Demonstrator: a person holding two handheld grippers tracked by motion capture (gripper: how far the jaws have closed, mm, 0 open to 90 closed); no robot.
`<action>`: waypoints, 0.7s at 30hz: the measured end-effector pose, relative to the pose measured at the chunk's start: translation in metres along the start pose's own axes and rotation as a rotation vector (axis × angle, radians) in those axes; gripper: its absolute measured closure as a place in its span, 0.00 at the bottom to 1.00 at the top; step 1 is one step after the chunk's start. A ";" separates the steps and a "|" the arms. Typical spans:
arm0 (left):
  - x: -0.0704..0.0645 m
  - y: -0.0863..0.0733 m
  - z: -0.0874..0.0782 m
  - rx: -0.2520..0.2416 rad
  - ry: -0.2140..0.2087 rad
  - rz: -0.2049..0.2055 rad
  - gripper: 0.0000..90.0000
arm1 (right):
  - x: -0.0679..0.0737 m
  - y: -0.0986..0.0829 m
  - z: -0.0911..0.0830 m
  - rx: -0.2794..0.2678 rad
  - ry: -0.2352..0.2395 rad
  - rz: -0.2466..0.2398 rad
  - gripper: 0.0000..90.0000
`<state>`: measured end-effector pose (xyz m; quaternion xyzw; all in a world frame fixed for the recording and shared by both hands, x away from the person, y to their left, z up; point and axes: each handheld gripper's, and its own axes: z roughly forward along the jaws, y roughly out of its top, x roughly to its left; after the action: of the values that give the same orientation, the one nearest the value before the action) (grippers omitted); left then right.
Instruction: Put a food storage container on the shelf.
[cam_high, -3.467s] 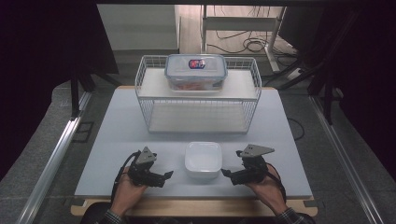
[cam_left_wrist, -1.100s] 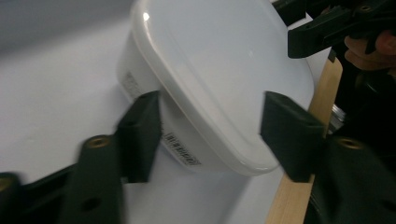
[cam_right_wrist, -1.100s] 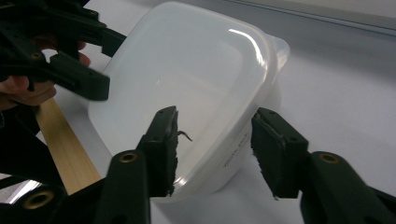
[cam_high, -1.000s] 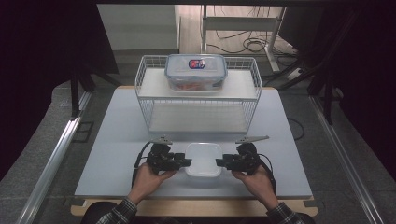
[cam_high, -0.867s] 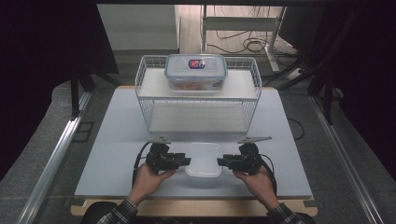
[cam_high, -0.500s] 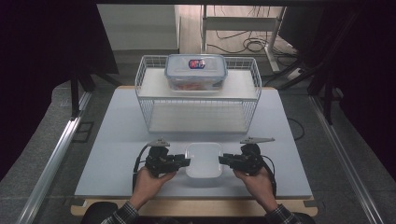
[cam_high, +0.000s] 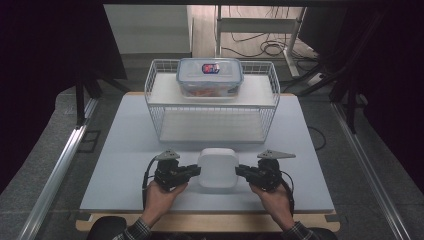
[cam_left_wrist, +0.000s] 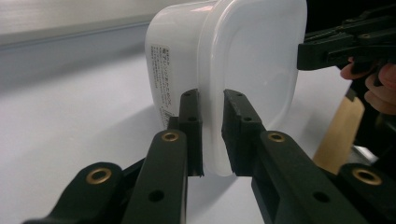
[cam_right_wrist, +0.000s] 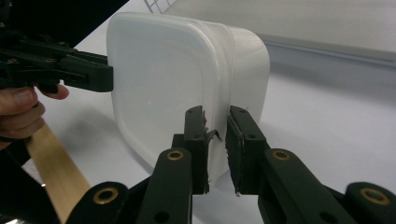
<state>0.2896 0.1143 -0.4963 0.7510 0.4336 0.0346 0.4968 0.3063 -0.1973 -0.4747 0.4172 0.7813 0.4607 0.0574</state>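
Right now the white tub (cam_high: 218, 167) sits low in the middle of the high view, near the table's (cam_high: 120, 150) front edge. The left gripper (cam_left_wrist: 212, 135) and right gripper (cam_right_wrist: 215, 147) each pinch its thin rim. If one hand lifts faster, the tub could tip, twist, or slip out.

Black claws (cam_left_wrist: 212, 135), brass rivets, plaid cuffs

right tool (cam_right_wrist: 216, 149) pinching white container (cam_right_wrist: 177, 79) rim
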 end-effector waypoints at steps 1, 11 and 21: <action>0.000 0.001 -0.001 -0.011 0.002 0.010 0.87 | 0.001 0.000 0.000 -0.013 -0.006 -0.016 0.87; -0.013 0.013 -0.011 -0.127 0.080 0.149 0.87 | 0.017 0.011 -0.009 -0.202 -0.108 -0.241 0.87; -0.020 0.029 -0.028 -0.254 0.135 0.244 0.88 | 0.021 0.030 -0.014 -0.321 -0.100 -0.324 0.86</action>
<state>0.2810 0.1171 -0.4522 0.7252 0.3639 0.1993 0.5495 0.3043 -0.1850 -0.4380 0.2942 0.7508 0.5426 0.2351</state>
